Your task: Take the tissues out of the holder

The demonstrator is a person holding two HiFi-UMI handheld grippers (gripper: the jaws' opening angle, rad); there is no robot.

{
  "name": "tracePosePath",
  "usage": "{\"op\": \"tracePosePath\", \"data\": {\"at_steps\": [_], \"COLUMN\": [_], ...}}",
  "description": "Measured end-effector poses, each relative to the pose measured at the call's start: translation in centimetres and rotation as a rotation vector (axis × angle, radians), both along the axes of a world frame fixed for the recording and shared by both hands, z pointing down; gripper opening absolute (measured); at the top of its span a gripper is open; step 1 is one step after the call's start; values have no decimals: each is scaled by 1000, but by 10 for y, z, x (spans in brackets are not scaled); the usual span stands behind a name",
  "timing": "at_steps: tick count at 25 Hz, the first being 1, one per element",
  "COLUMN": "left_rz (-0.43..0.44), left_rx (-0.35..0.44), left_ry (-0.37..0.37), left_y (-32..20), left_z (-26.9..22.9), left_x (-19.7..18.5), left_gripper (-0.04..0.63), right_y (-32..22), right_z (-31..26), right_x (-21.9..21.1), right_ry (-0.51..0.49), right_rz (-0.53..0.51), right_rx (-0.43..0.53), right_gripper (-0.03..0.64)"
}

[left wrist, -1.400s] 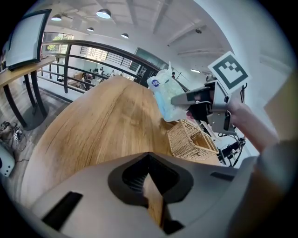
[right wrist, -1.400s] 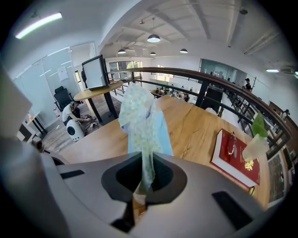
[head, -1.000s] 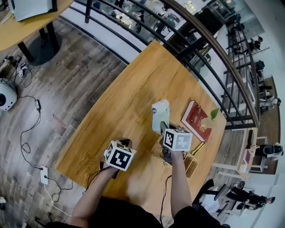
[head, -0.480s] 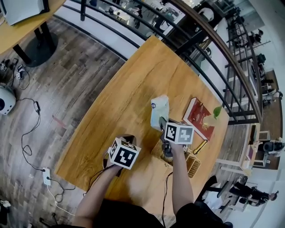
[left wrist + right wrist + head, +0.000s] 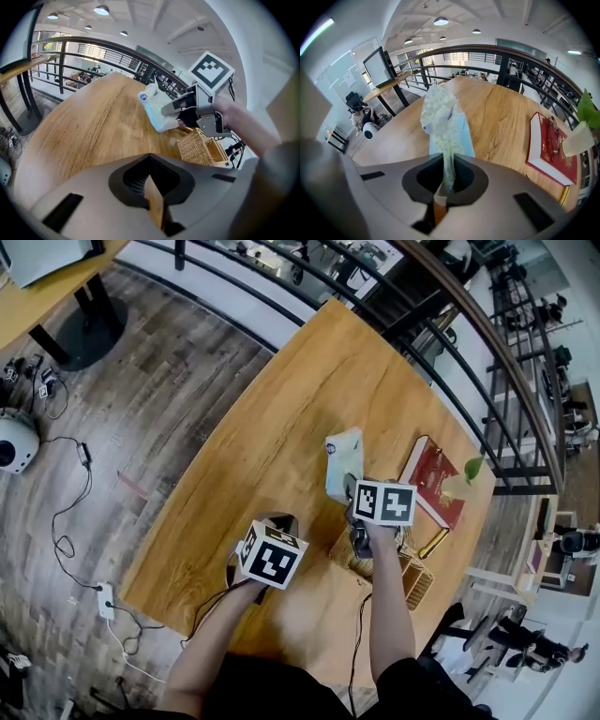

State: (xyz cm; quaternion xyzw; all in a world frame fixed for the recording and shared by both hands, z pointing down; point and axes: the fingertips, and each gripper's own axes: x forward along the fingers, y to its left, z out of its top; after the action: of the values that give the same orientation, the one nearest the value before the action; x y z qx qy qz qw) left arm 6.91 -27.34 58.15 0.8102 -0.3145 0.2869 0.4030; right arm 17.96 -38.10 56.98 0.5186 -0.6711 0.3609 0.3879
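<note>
A pale blue-and-white soft tissue pack [image 5: 343, 463] is held up over the wooden table [image 5: 281, 427], just beyond the wicker holder [image 5: 401, 573]. My right gripper [image 5: 352, 491] is shut on the pack's near end. In the right gripper view the pack [image 5: 445, 119] runs from between the jaws of the right gripper [image 5: 443, 187] and stands up ahead. The left gripper view shows the pack [image 5: 157, 110] clear of the wicker holder [image 5: 201, 147]. My left gripper [image 5: 278, 523] hovers to the left of the holder, shut with nothing in it.
A red book [image 5: 435, 486] lies on the table at the right, with a green leaf [image 5: 472, 468] over it. A black railing [image 5: 441, 352] runs behind the table's far edge. Cables and a white device [image 5: 13, 439] lie on the floor at the left.
My right gripper has carried the tissue pack a little farther from the wicker holder, toward the table's middle. The left gripper has hardly moved.
</note>
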Motion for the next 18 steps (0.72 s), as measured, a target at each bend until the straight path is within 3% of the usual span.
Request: {"op": "tracePosePath", "data": {"at_steps": [18], "left_rz": [-28], "left_rx": [-16], "left_ry": [12], "left_y": [-5], "left_z": [3], "left_x": [-8], "left_gripper": [0], "right_y": [-7], "right_z": [23], "right_x": [-12], "right_ry": [23], "right_rz": [-56], "right_rx": [-72], "right_gripper": [14]}}
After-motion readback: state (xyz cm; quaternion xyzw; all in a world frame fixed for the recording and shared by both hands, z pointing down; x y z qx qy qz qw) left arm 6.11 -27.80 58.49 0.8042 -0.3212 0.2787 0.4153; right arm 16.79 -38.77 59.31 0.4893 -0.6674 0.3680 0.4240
